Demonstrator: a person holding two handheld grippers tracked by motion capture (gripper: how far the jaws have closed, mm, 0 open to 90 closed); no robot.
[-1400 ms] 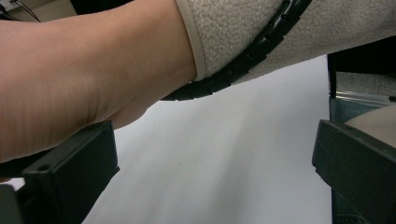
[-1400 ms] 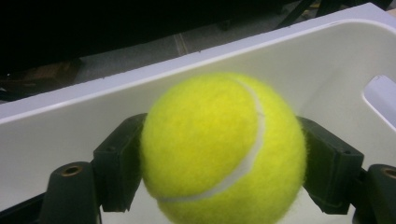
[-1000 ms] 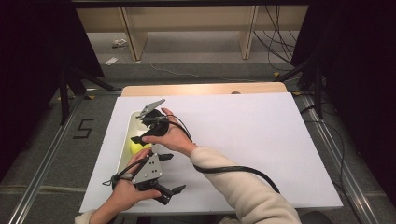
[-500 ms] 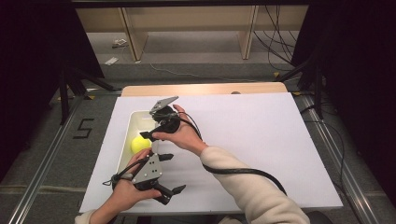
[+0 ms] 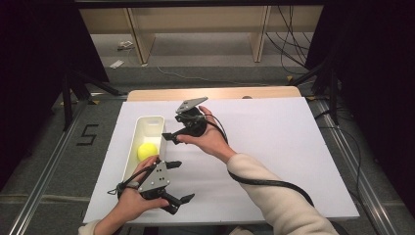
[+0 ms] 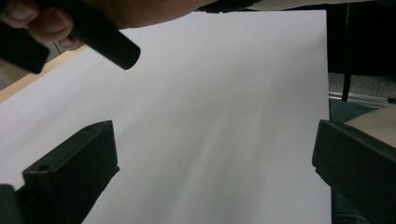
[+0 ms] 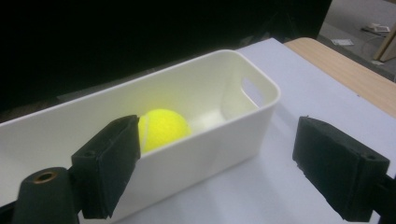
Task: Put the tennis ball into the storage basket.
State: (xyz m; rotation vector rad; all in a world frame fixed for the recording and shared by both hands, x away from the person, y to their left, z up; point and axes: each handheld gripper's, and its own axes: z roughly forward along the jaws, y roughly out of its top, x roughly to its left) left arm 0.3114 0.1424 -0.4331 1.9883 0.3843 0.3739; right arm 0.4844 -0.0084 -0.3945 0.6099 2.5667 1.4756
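Leftmost, the yellow ball (image 5: 146,151) lies inside the white bin (image 5: 149,122), whose long axis runs away from the person. Nearer the person, the left tool (image 5: 178,182) sits spread and empty, pointing away over the tabletop (image 5: 293,161). Right of the bin, the right tool (image 5: 167,137), jaws spread, faces the ball.

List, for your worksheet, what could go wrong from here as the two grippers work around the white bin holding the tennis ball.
1. The right gripper, jaws open and empty, hangs beside the white bin; swinging back, it might knock the bin's rim.
2. The tennis ball lies loose inside, so a bump could roll it.
3. The left gripper sits close to the bin's near end and could nudge it.
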